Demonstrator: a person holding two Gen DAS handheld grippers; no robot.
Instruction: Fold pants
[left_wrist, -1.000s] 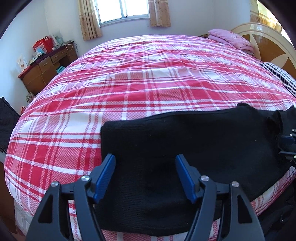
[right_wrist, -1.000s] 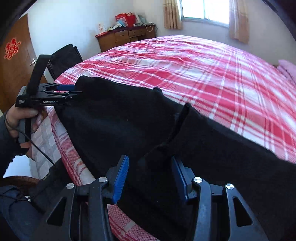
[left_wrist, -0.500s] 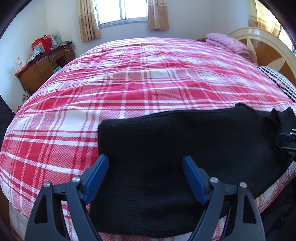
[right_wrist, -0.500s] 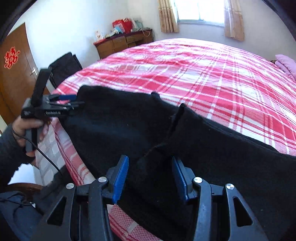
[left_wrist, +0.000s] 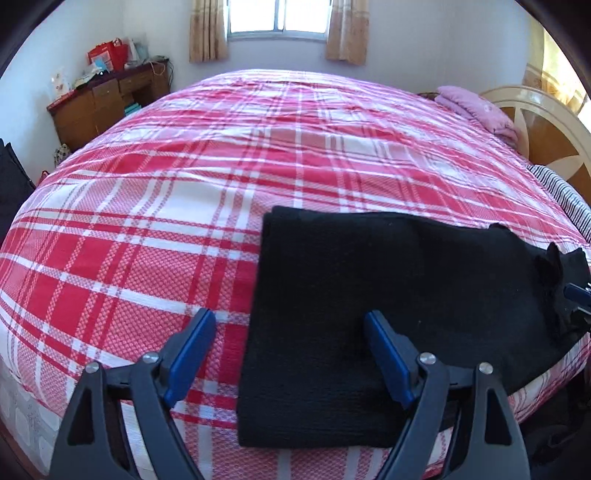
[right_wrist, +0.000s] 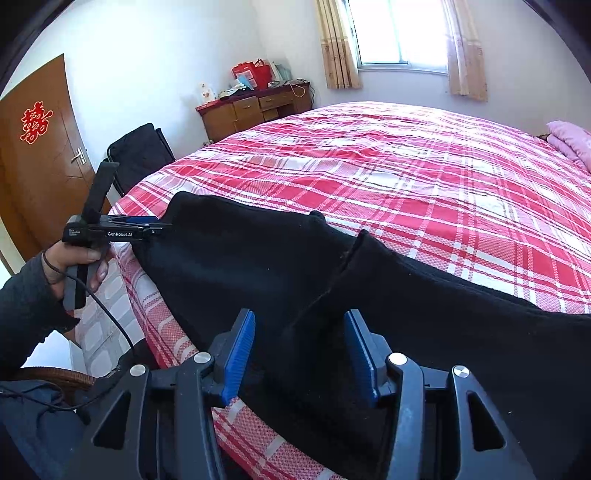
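Left claw (left_wrist: 290, 354) stands wide apart above the near edge of the bed (left_wrist: 155, 206); its right pad sits over the black pants (left_wrist: 388, 295), its left pad over bare plaid cover, and neither presses on the cloth. In the right wrist view this same claw appears at 9 o'clock, carried by the person's left hand (right_wrist: 75, 264), its tips at the left end of the pants. Right claw (right_wrist: 299, 356) is partly spread, a raised fold of the pants lying between its pads; whether the pads touch the cloth cannot be told. The pants lie folded along the near edge of the bed, stretching from 6 o'clock toward 3 o'clock in the left wrist view, the near portion draped over the mattress side. Farther out, plaid cover is bare. A pink pillow (left_wrist: 476, 110) rests at 1 o'clock by the headboard (left_wrist: 546, 122). A wooden dresser (left_wrist: 107, 99) stands at 10 o'clock against the wall. A curtained window (left_wrist: 277, 16) is at 12 o'clock. A brown door (right_wrist: 37, 147) shows at 9 o'clock in the right wrist view.
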